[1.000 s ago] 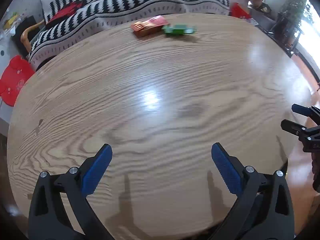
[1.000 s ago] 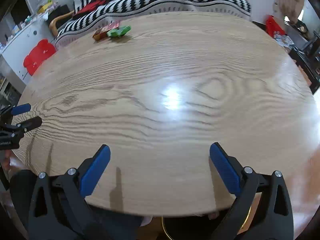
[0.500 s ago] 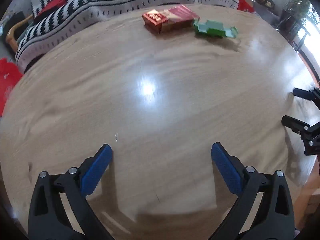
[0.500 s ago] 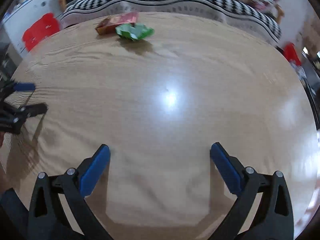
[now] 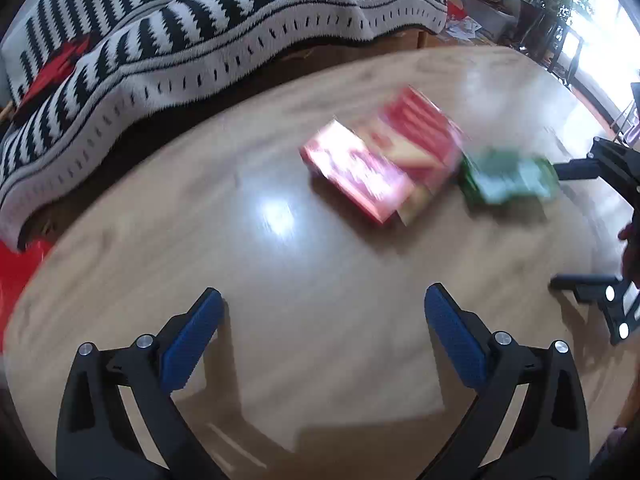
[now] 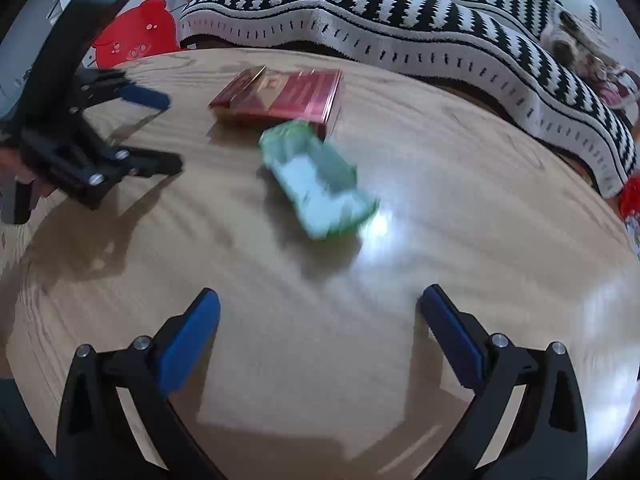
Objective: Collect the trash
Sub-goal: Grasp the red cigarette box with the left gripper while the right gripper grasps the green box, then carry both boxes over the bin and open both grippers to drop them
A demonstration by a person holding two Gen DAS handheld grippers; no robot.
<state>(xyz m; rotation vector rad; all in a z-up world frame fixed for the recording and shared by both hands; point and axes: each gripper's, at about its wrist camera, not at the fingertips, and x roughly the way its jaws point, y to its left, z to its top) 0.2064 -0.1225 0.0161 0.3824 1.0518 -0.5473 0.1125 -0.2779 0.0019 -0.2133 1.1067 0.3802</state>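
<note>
Red box [image 5: 380, 164] and green packet [image 6: 320, 184] lie touching near the far edge of the wooden table [image 5: 320, 280]; left gripper [image 5: 320, 320] and right gripper [image 6: 320, 320] both spread wide, empty, short of them.

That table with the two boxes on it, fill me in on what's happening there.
A person is holding a two-finger tool in each hand over a round wooden table, going after trash. The left tool is open and empty, pointed toward a red box. The right tool is also open and empty, facing a crumpled green box that lies against the red one. Neither box is gripped yet; both rest on the table near a sofa with a black-and-white striped blanket.
</note>
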